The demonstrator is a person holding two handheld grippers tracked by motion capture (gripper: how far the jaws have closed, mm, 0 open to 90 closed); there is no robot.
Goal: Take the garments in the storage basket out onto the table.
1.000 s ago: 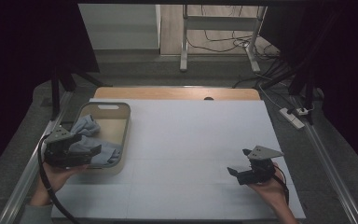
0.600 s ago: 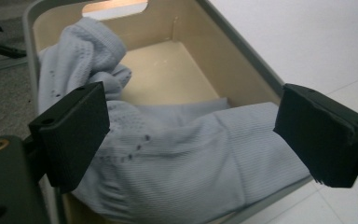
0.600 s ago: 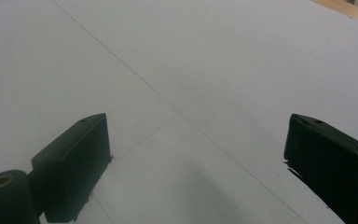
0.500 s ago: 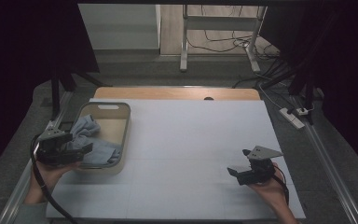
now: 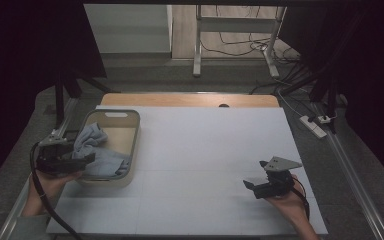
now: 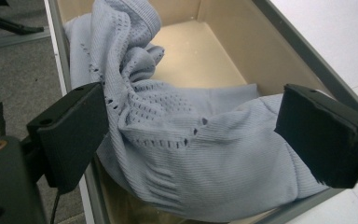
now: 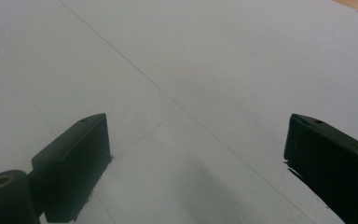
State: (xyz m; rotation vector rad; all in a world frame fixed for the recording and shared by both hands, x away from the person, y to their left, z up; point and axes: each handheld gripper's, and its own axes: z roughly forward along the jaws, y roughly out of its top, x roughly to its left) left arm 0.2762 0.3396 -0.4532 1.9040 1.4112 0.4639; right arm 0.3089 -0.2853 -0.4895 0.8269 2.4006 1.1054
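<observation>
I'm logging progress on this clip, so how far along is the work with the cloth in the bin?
Little looks done: the light blue knitted cloth lies crumpled in the tan bin, draped over its near rim. In hand: the left gripper is at the bin's near end, jaws open either side of the cloth, not closed on it. Left: gripping the cloth. The right gripper rests open over the bare white table.

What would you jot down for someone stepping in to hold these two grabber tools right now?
Left gripper: jaws open, spread either side of the light blue knitted cloth, not clamped on it.
Right gripper: open, holding nothing, low over the white table at its near right.
The cloth lies bunched in the tan bin at the table's left, draped over its near rim.
Done: left gripper lined up on the cloth.
Left: probably close on the cloth and lift it out.
</observation>
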